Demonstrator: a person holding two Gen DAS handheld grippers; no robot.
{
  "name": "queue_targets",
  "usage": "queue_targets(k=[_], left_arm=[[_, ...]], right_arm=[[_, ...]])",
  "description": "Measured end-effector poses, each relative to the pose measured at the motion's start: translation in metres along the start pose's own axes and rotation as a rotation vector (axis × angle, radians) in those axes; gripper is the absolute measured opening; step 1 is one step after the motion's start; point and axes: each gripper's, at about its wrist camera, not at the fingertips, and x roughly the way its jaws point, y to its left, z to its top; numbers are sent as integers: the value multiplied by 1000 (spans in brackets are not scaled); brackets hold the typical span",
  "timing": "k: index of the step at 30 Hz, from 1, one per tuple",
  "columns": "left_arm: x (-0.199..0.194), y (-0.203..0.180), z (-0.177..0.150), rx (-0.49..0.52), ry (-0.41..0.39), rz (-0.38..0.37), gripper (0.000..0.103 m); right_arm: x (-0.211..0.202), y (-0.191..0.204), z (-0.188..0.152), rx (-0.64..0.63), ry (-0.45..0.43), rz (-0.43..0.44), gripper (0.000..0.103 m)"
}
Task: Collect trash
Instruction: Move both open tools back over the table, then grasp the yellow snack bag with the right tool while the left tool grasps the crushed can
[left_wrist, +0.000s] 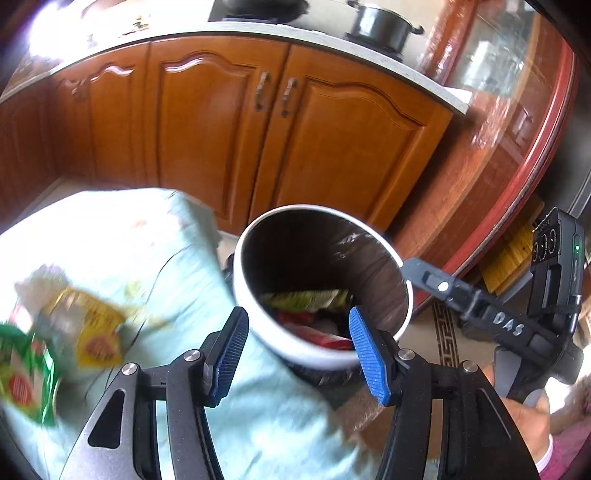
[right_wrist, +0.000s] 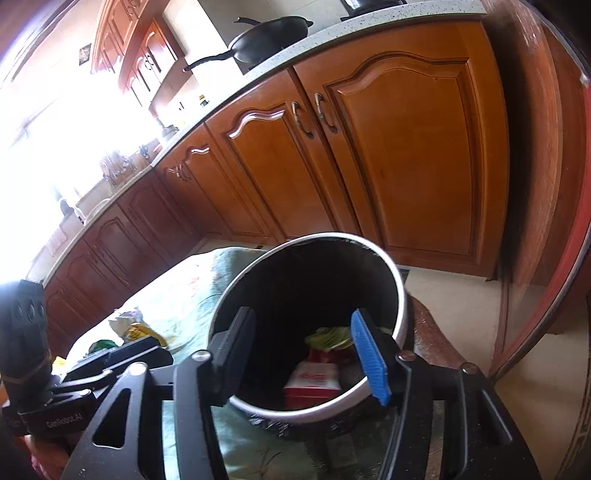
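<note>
A round bin (left_wrist: 239, 266) with a white rim and dark inside stands on the table by the cloth. In it lie a green wrapper (left_wrist: 306, 299) and red packaging (left_wrist: 332, 339). My left gripper (left_wrist: 297, 354) hovers over its near rim, open, nothing between the blue pads. My right gripper (right_wrist: 303, 358) is also open and empty above the bin (right_wrist: 332, 236), where a yellow-green wrapper (right_wrist: 328, 338) and a red and white box (right_wrist: 314, 380) lie. On the cloth to the left remain a yellow packet (left_wrist: 96, 332) and a green and red packet (left_wrist: 22, 376), both blurred.
Brown kitchen cabinets (left_wrist: 229, 140) run behind the table, with a pot (left_wrist: 380, 26) and a wok (right_wrist: 269, 35) on the counter. A pale green cloth (left_wrist: 177, 258) covers the table. A hand (left_wrist: 524, 417) holds the right gripper (left_wrist: 417, 267) beside the bin.
</note>
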Motion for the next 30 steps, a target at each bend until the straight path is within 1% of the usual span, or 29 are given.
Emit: queue_targets(k=[3, 8, 15, 19, 23, 30], left_arm=[[-18, 15, -21, -40, -8, 21, 56], [-54, 44, -54, -99, -27, 65, 57], [-103, 80, -94, -181, -59, 139, 56], [-129, 94, -110, -205, -76, 179, 57], [-147, 111, -125, -229, -81, 205, 57], [-168, 133, -132, -265, -85, 240, 57]], right_arm=[[-6, 14, -10, -2, -7, 35, 74], [-12, 41, -28, -16, 3, 88, 75], [-6, 77, -56, -38, 53, 150, 76], [-1, 97, -73, -56, 87, 175, 76], [9, 116, -83, -85, 120, 194, 76], [25, 140, -95, -129, 178, 213, 77]])
